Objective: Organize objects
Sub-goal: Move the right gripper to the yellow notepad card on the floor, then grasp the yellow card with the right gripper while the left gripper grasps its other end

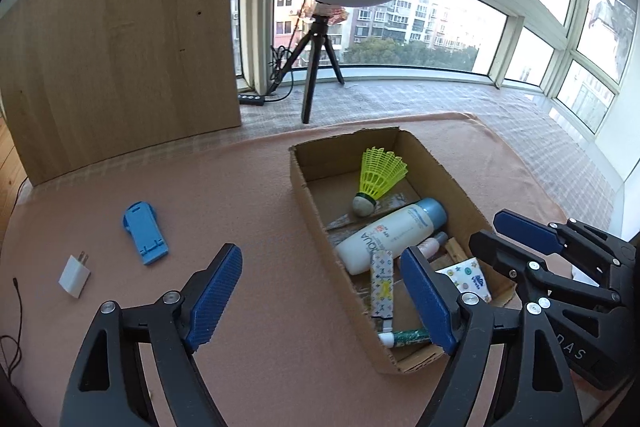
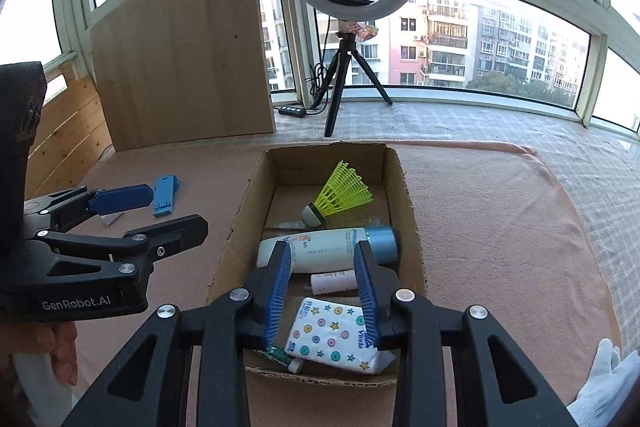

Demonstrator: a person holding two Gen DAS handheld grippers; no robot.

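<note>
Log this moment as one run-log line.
left tool: open, empty | right tool: open over box | tissues, bottle, shuttlecock: in box | stand, charger: outside

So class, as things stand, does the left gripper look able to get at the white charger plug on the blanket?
Probably yes. The left gripper is open and holds nothing, and the white charger plug lies by itself on the blanket, to its left, apart from the blue stand. Nothing is in between.

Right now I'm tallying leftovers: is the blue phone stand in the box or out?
Out: the blue phone stand lies on the pink cloth, left of the cardboard box.
</note>
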